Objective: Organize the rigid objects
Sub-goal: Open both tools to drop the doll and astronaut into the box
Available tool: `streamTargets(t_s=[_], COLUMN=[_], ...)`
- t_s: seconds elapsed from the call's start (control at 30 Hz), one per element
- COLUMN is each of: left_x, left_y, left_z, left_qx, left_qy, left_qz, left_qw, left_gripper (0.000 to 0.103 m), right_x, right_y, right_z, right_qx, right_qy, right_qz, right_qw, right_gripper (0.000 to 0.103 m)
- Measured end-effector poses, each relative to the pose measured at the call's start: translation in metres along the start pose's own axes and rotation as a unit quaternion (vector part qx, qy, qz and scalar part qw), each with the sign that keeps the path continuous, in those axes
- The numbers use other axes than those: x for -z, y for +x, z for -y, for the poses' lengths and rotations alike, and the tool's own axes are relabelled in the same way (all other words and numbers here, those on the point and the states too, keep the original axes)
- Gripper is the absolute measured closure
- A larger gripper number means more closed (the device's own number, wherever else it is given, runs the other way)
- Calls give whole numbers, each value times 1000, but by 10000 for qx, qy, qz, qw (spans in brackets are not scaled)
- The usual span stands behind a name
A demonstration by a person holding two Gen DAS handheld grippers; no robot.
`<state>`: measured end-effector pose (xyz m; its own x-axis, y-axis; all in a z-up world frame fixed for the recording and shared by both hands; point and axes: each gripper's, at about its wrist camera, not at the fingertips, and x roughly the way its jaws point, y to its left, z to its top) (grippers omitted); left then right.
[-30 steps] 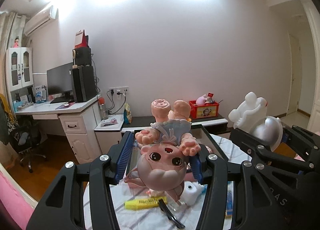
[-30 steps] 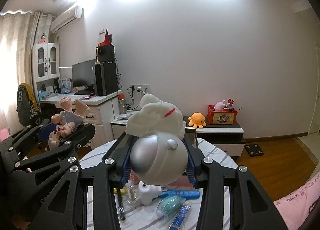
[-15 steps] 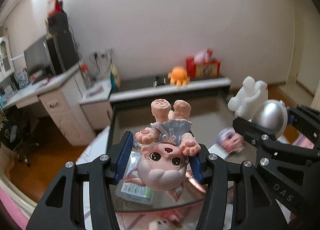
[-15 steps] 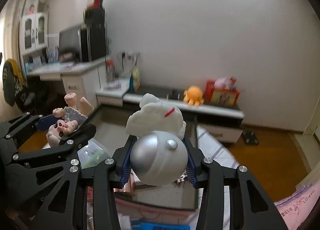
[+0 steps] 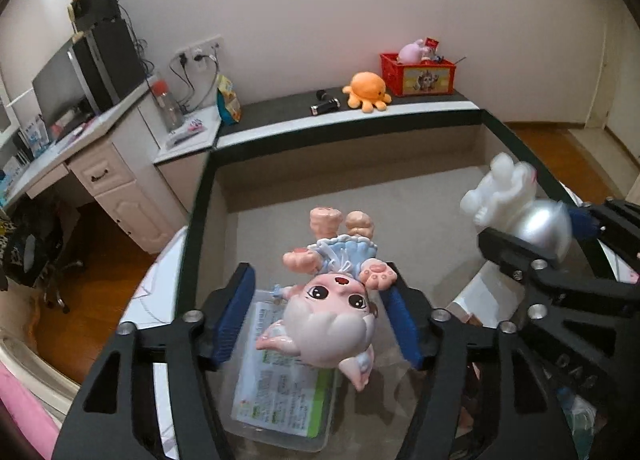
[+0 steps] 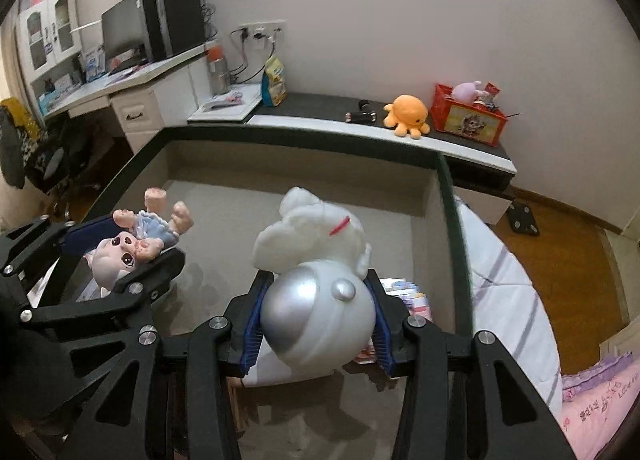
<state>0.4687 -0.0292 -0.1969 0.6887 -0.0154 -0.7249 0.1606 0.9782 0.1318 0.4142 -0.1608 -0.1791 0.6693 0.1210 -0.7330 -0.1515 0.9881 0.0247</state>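
A pink pig doll [image 5: 328, 324] in a blue dress hangs head-down between the blue pads of my left gripper [image 5: 320, 300]. The jaws are opening, a gap shows on each side and the doll tilts. It is over a big beige bin [image 5: 200, 196] with a dark rim. My right gripper [image 6: 318, 300] carries a white astronaut figure [image 6: 316, 324] by its silver helmet. Its jaws are starting to open, but the pads still touch the helmet. Both toys are above the bin floor. In the right wrist view the doll [image 6: 120, 256] and left gripper [image 6: 120, 248] are at the left.
In the bin lie a clear pack with a green and white label [image 5: 284, 392] and small colourful packs [image 6: 404, 292]. Beyond its far rim is a low shelf with an orange octopus plush [image 5: 366, 92] and a red crate [image 5: 418, 74]. A desk [image 5: 100, 132] stands at the left.
Both grippers came forward and tipped down from above the table to over the bin. The left jaws widened and the doll slipped lower and tilted. The astronaut sits as before in the right gripper.
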Motion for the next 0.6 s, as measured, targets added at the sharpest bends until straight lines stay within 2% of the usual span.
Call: streamTargets(t_s=[0.03,0.13,0.3,0.4,0.6], left_x=[-1,1,18,36,78], left_y=[-3,-22,-92,-149,-239], left_z=[-4,-19,-25,-22,-12], left_qx=[-15,-4,-172,-329,-486], left_qy=[-44,-330,-582,-680,-809], left_qz=[45,317,1085,1727,2575], left_qw=[10000,9990,9922,9821,9617], left_gripper=[31,14,2,0,0], right_x=[-1,-5,4,21,63], right_y=[-5,-27,-80,-128,-210], right_z=[3,8,7,-4,-26], right_qx=[-21,-40,-196,-221,-79], right_qy=[60,221,337,316,290], right_qz=[76,348,838,1325,2126], right_qw=[10000,9991,9957,9904,9767], right_gripper=[41,23,23,22,18])
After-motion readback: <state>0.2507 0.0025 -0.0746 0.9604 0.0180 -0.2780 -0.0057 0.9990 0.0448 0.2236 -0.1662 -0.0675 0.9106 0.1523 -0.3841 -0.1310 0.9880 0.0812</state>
